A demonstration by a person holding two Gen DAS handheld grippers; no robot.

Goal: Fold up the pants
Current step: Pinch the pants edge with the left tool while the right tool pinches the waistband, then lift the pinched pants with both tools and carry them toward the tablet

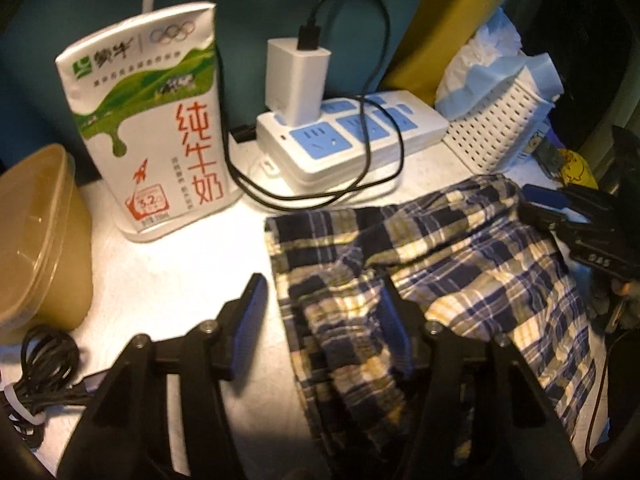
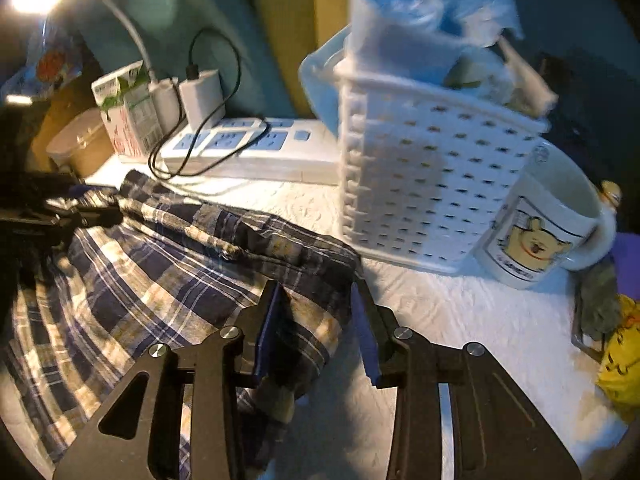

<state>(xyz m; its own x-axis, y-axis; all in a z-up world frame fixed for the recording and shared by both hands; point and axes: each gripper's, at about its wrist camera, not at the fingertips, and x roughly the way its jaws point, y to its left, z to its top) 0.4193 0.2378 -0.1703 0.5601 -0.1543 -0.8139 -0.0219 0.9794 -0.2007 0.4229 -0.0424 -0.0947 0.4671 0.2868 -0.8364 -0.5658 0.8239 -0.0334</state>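
Nearest the left wrist camera, the left gripper (image 1: 324, 320) stands wide open, gripping nothing — one blue-padded finger over the bare white table top (image 1: 180, 272), the other over the crumpled blue, white and yellow plaid pants (image 1: 440, 264). The pants lie bunched toward the table's right side in this view, a narrower strip of cloth running back under the gripper. At their far right edge sits the black right gripper (image 1: 560, 208).

From the right wrist camera, the right gripper (image 2: 316, 320) is also spread open, a corner of the pants (image 2: 160, 272) lying between its fingers; neither pad is seen pressing on the cloth.

Farther left, a brown lidded plastic bowl (image 1: 40, 240) and a coiled black cord (image 1: 44, 364) sit at the table's left edge. Behind the pants stand a white-and-green milk carton (image 1: 156, 120), a white power strip with blue sockets (image 1: 348, 132) bearing a white charger (image 1: 296, 80), and a white perforated plastic basket (image 2: 432, 168) — a cream cartoon-bear mug (image 2: 536, 228) just beside it.
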